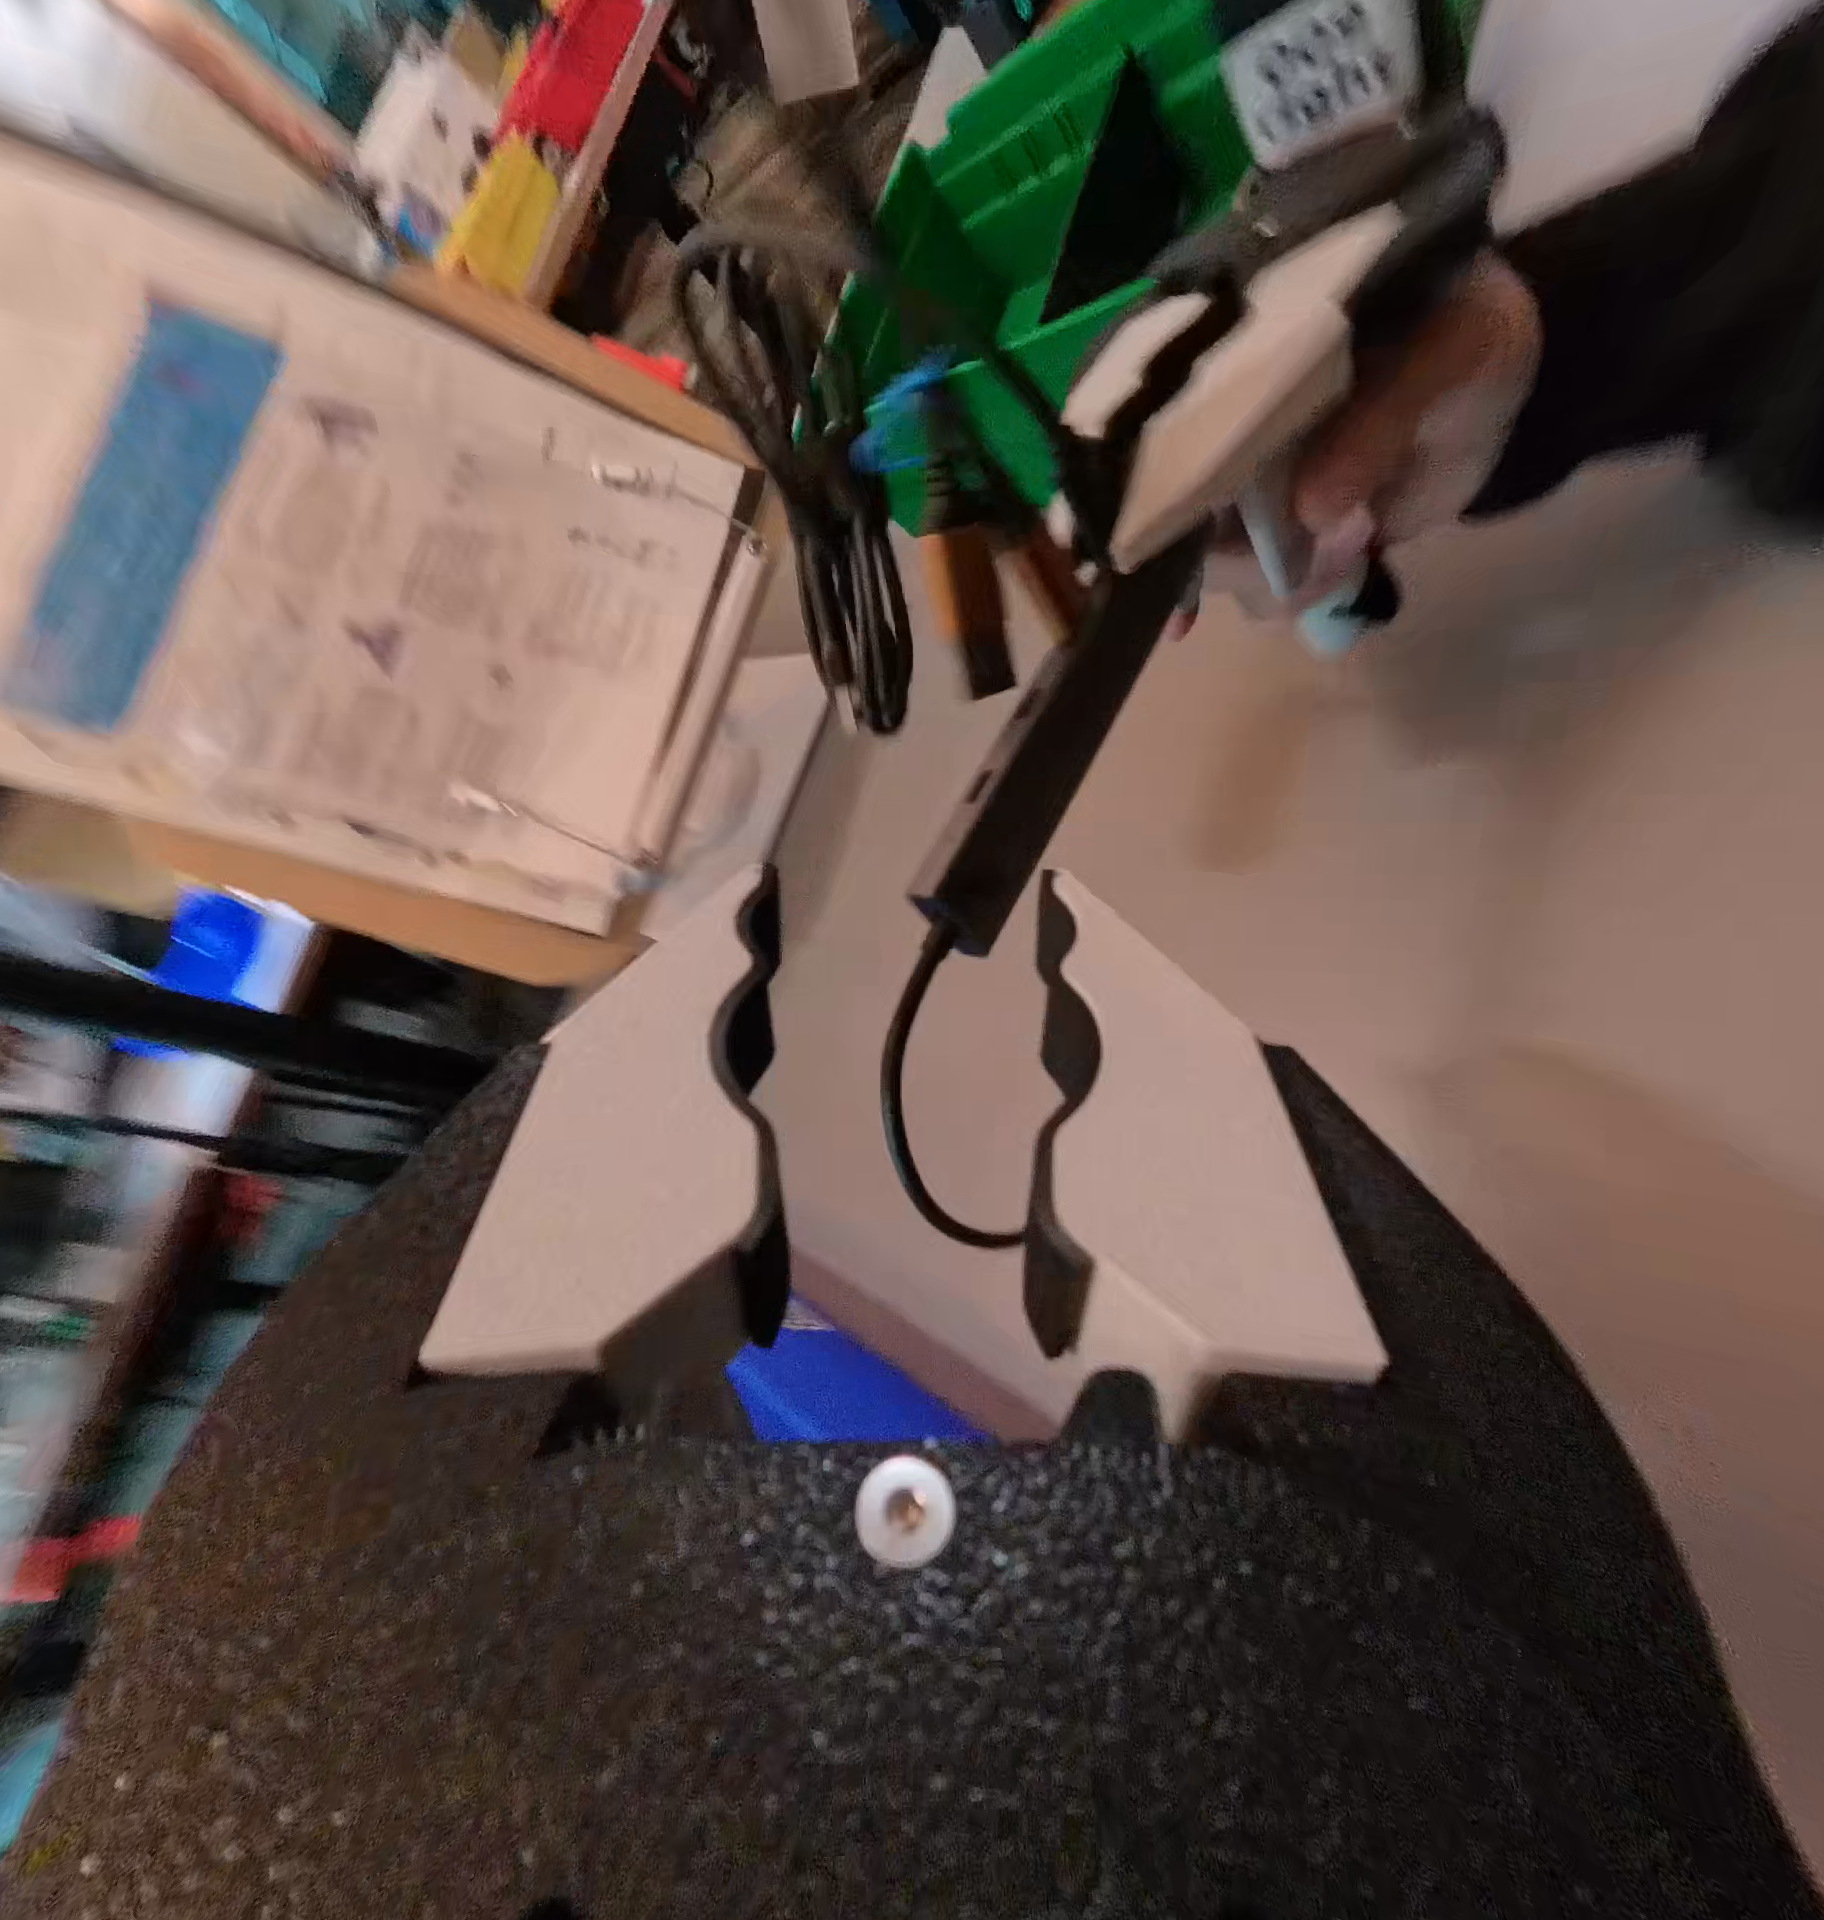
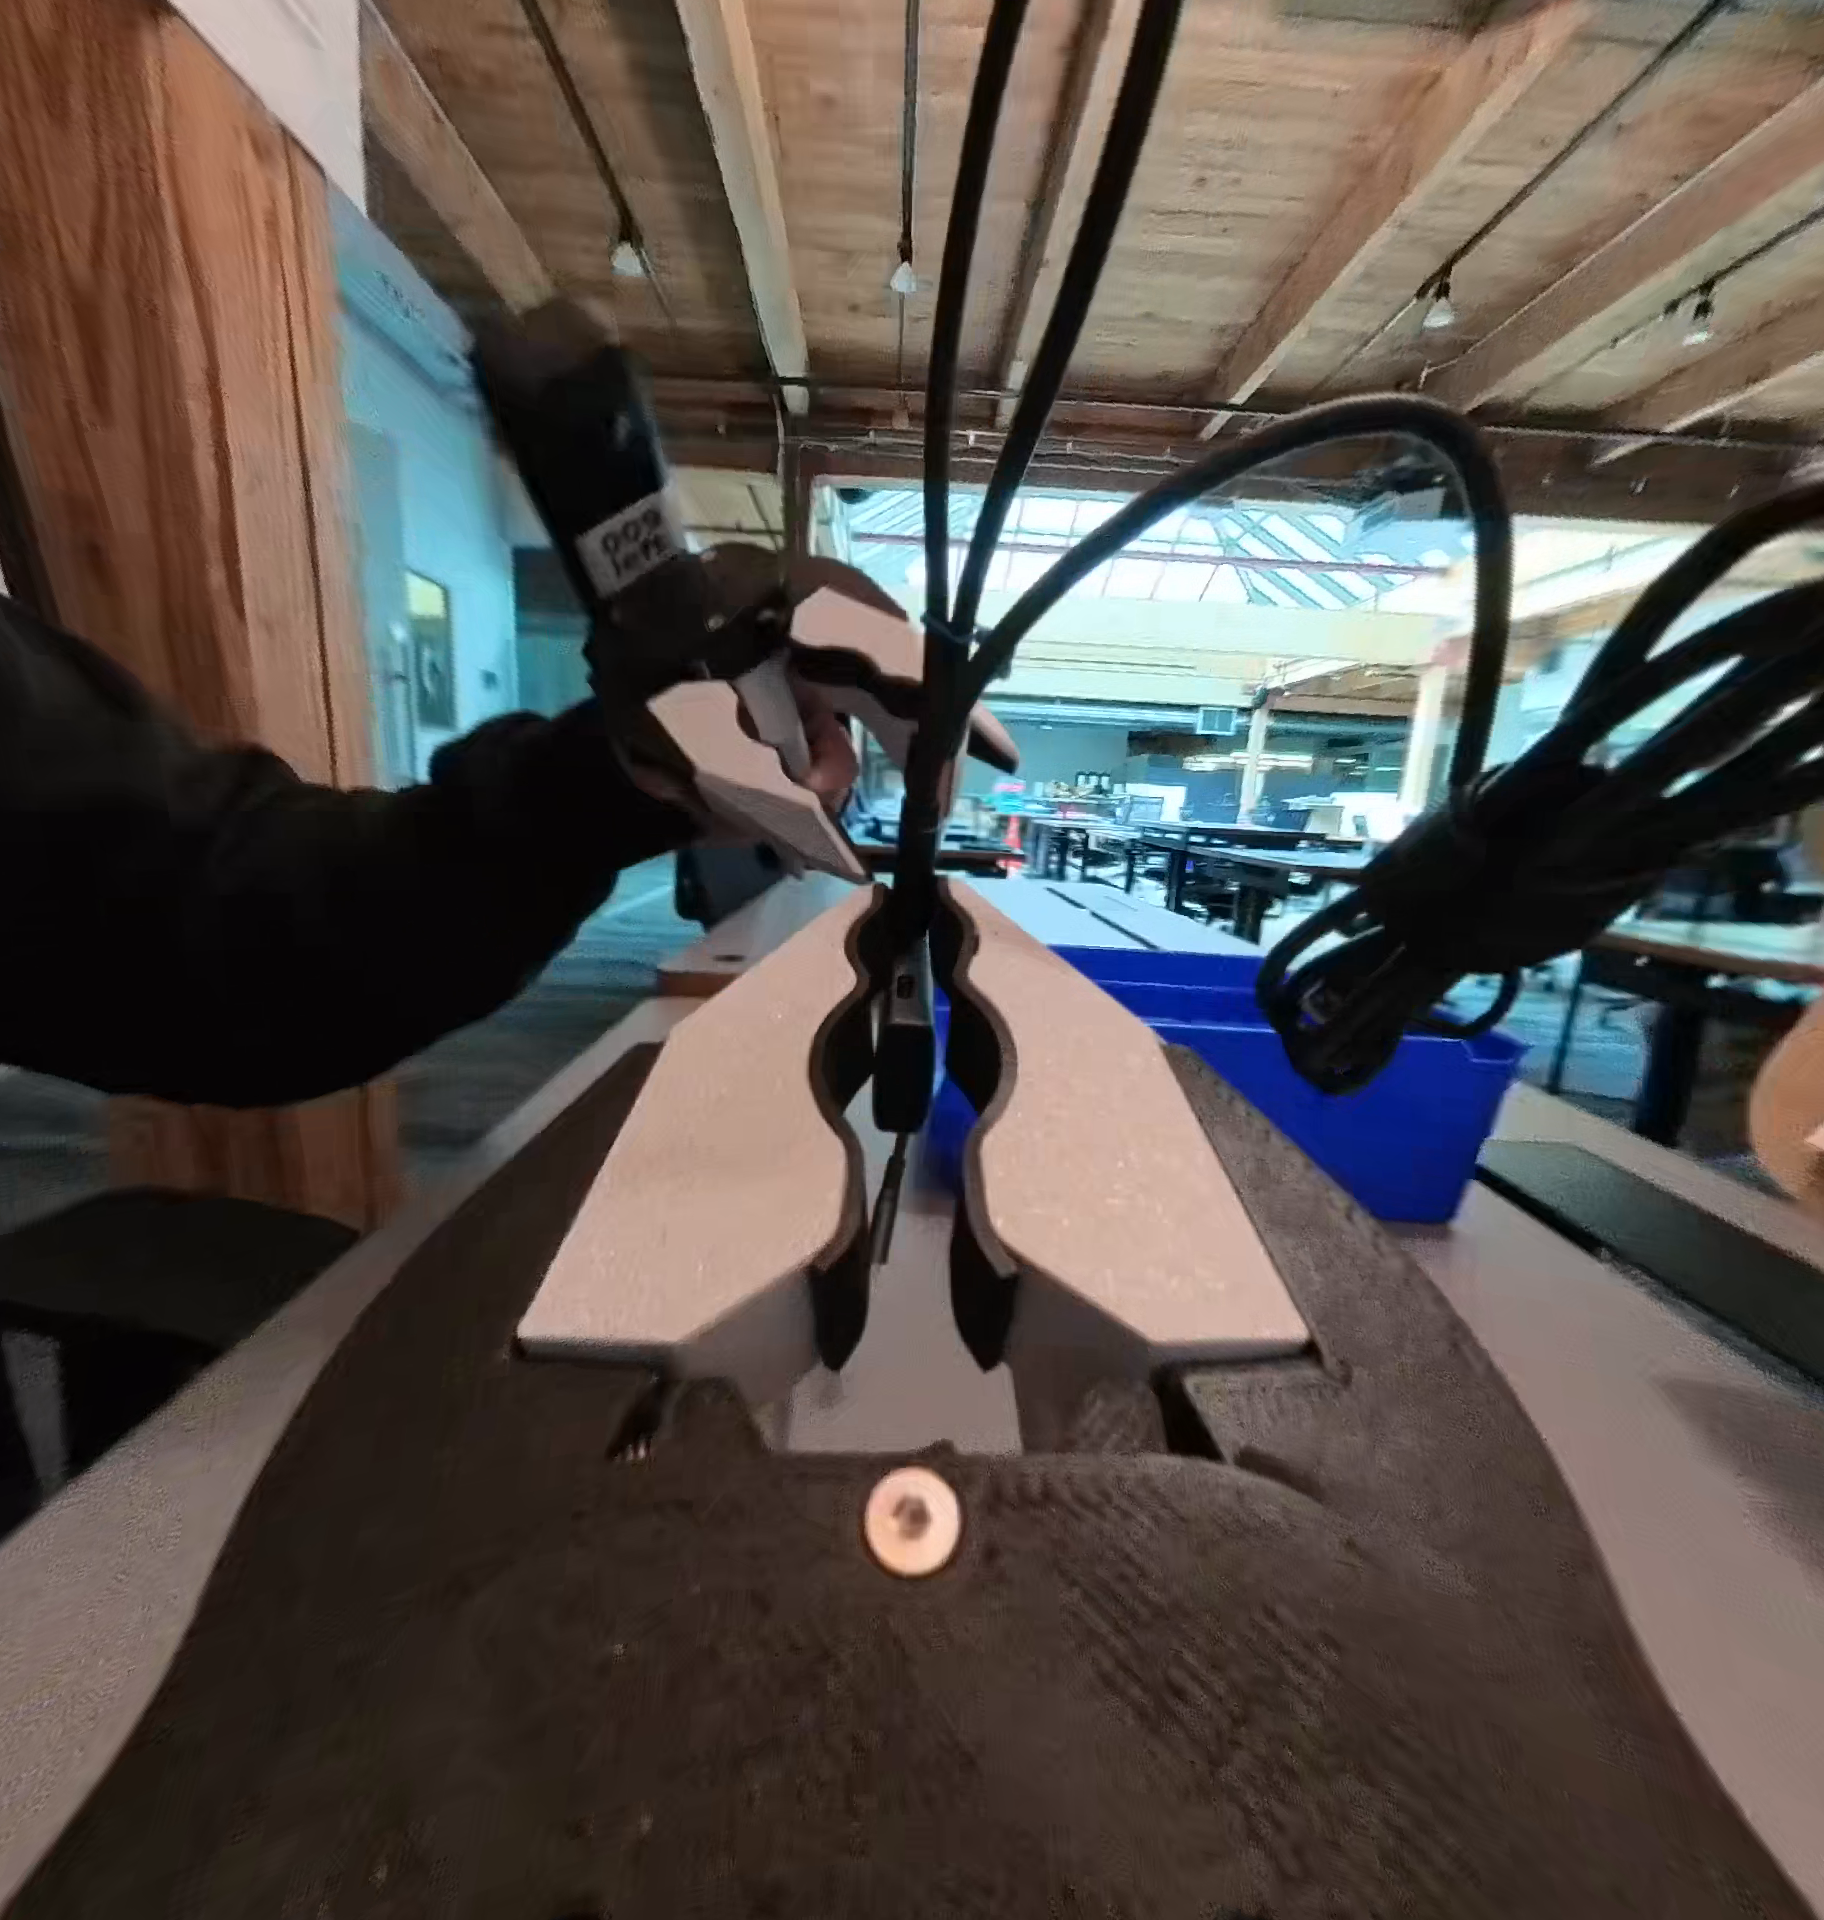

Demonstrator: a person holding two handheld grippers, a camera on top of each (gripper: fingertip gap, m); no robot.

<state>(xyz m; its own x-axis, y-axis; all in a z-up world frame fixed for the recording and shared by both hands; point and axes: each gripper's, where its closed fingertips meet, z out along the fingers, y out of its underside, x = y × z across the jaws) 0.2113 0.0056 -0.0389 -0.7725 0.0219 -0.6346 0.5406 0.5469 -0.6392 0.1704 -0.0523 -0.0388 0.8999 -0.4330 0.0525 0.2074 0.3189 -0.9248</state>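
While right claw [image 2: 913, 914] pinches black adapter [image 2: 903, 1049] with cables [image 2: 991, 416] at tips, left claw [image 1: 903, 1091] gapes wide, empty, near adapter's lower end; blue bin [image 2: 1303, 1060] far right on tabletop [image 2: 1614, 1455].

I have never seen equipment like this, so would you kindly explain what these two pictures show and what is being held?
These are two hand-held grasping tools, one in each of a person's hands, each carrying a camera that looks along its two fingers. The left wrist view shows the left tool open and empty, with the right tool farther off, holding a slim black adapter whose short cable hangs down. The right wrist view shows the right tool shut on that adapter, with black cables rising from it and a coiled bundle hanging to the right. Beyond are a blue bin on a pale table and the left tool.
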